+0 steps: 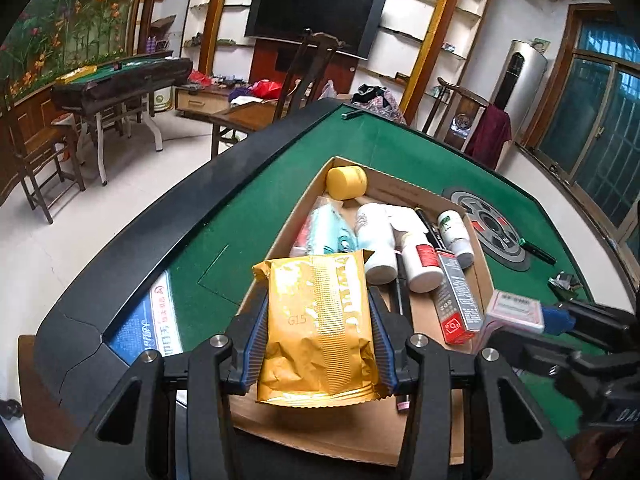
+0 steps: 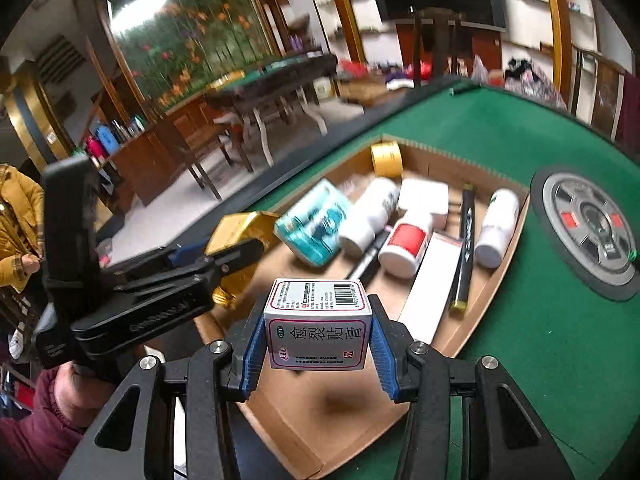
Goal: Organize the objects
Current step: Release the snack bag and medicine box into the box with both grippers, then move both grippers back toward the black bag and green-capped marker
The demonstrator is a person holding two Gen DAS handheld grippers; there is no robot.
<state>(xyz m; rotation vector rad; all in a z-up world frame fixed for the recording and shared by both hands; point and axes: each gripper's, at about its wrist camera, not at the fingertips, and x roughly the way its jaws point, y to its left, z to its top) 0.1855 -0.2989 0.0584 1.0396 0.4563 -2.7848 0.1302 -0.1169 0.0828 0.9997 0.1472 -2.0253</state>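
The left gripper [image 1: 318, 340] was clamped on a gold foil packet [image 1: 316, 324]. The packet was shiny and wrinkled, with a ribbed seam running down its middle, crimped edges at both ends and the small mark "G15" on its face. It hung above the near end of a shallow cardboard box [image 1: 484, 280] that stood on the green felt table [image 1: 400, 140].

The right gripper [image 2: 318, 338] was closed on a small white medicine carton [image 2: 318, 326]. This carton had a red frame with large Chinese characters on its front and a barcode on its top side. It was held over the near part of the same cardboard box [image 2: 506, 264].

Inside the box I counted these things: one yellow round object [image 1: 346, 182] in the far corner, one pale blue wrapped pack [image 1: 332, 226] beside it, three white bottles, namely a large one [image 1: 376, 240], one with a red label [image 1: 420, 264] and a small one with a green label [image 1: 456, 236], one long grey and red carton [image 1: 458, 300], and one dark marker pen [image 2: 464, 248] lying between the cartons and the small bottle. A second dark pen seemed to lie under the bottles, but I could not tell for sure.

In the right wrist view, the left gripper [image 2: 240, 252] with its gold packet [image 2: 236, 236] was at the left edge of the box.
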